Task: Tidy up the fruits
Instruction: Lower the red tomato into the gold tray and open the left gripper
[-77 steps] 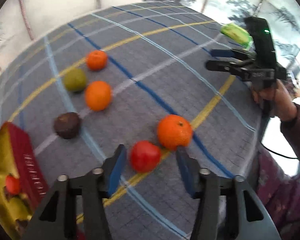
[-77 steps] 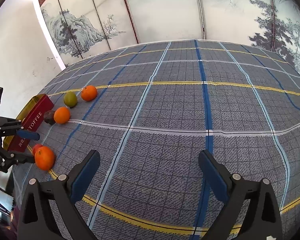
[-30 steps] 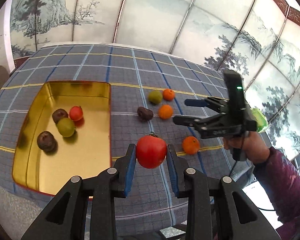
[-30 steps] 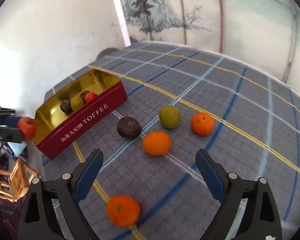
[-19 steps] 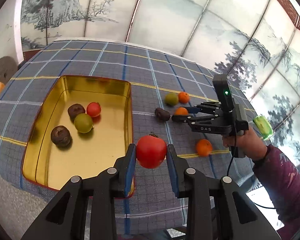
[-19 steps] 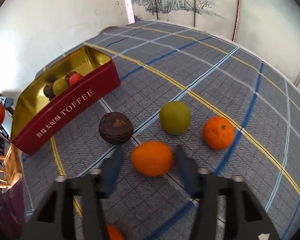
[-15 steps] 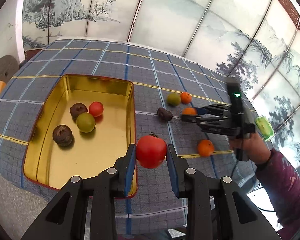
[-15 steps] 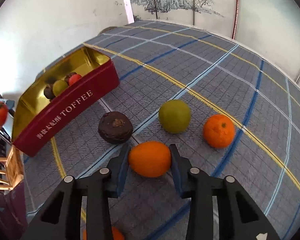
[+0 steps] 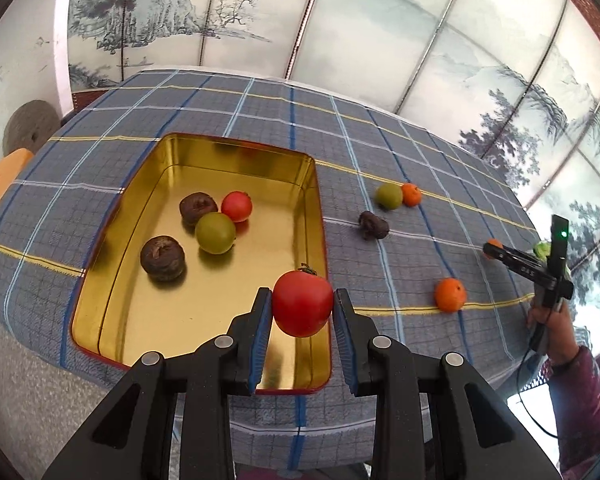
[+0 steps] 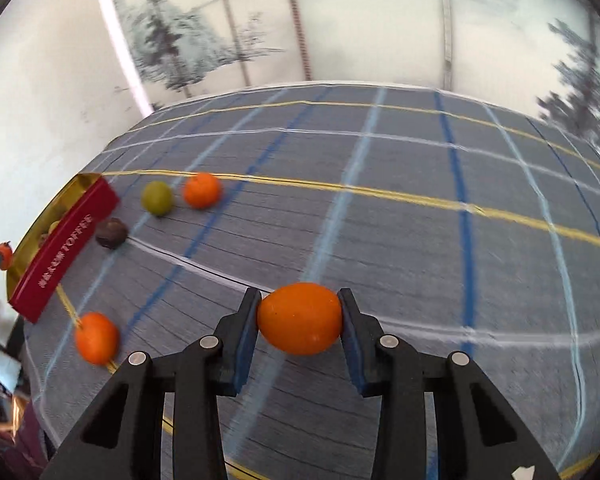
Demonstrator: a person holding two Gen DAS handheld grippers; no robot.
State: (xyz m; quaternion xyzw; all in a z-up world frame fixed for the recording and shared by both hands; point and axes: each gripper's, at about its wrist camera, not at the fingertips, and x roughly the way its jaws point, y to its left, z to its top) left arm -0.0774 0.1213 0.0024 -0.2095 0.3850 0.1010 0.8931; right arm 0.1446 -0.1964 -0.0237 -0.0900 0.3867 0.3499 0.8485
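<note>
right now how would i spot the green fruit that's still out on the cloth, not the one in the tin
Start at the gold toffee tin on the plaid tablecloth and look past its right wall. The green fruit lies there against a small orange, beyond a dark brown fruit. It is the only green fruit outside the tin.

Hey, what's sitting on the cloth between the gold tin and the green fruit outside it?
In the left wrist view, one dark brown fruit lies on the cloth between the gold tin and the green fruit.
</note>
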